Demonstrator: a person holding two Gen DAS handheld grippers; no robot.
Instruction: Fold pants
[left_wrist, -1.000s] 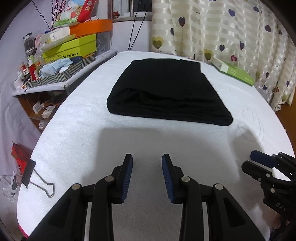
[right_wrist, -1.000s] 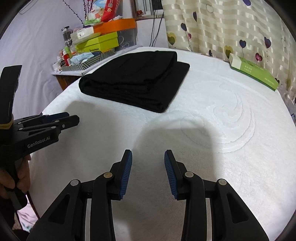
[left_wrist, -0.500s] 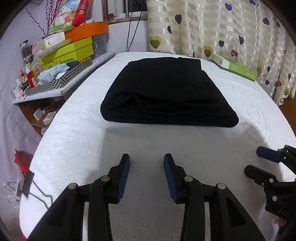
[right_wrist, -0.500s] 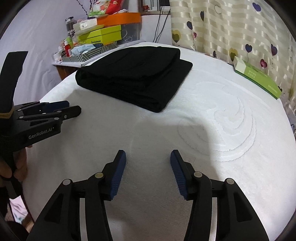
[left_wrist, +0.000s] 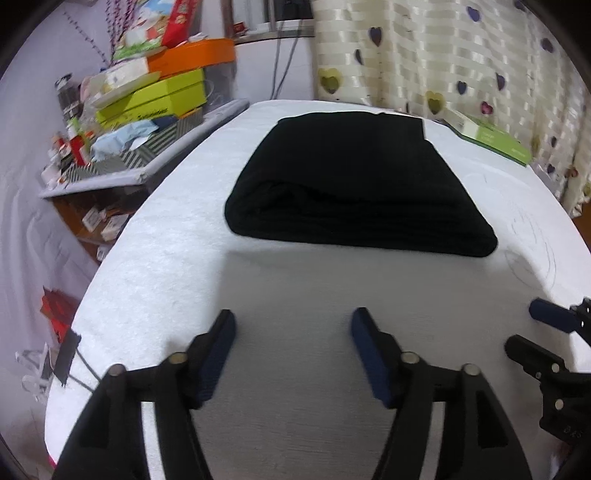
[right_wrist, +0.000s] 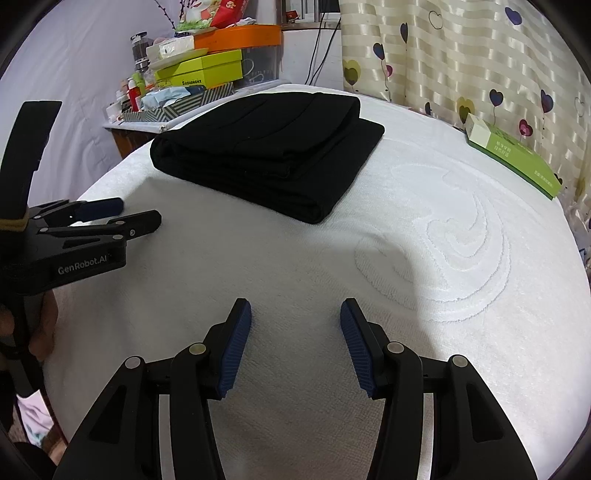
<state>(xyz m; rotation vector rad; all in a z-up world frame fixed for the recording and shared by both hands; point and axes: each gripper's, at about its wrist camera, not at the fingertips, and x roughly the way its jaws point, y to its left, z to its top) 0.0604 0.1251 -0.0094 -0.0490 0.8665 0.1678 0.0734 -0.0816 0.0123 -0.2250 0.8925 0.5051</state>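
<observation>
The black pants (left_wrist: 354, 181) lie folded into a thick rectangle on the white towel-covered table (left_wrist: 184, 258), in several stacked layers (right_wrist: 266, 151). My left gripper (left_wrist: 293, 325) is open and holds nothing, hanging over bare towel short of the pants' near edge. It shows from the side in the right wrist view (right_wrist: 136, 214), left of the pants. My right gripper (right_wrist: 295, 314) is also open with nothing between its fingers, near the front of the table and right of the left one. Its fingers (left_wrist: 550, 321) appear at the right edge of the left wrist view.
A green box (right_wrist: 513, 155) lies on the table's far right by a heart-patterned curtain (right_wrist: 461, 48). A cluttered side shelf with yellow-green and orange boxes (left_wrist: 155, 96) stands along the left. A binder clip (left_wrist: 68, 356) grips the towel's front left edge. A hand (right_wrist: 40, 332) holds the left gripper.
Both grippers' jaws have opened wider over the last second. The left wrist view has shifted slightly, with the folded pants staying put on the towel.
</observation>
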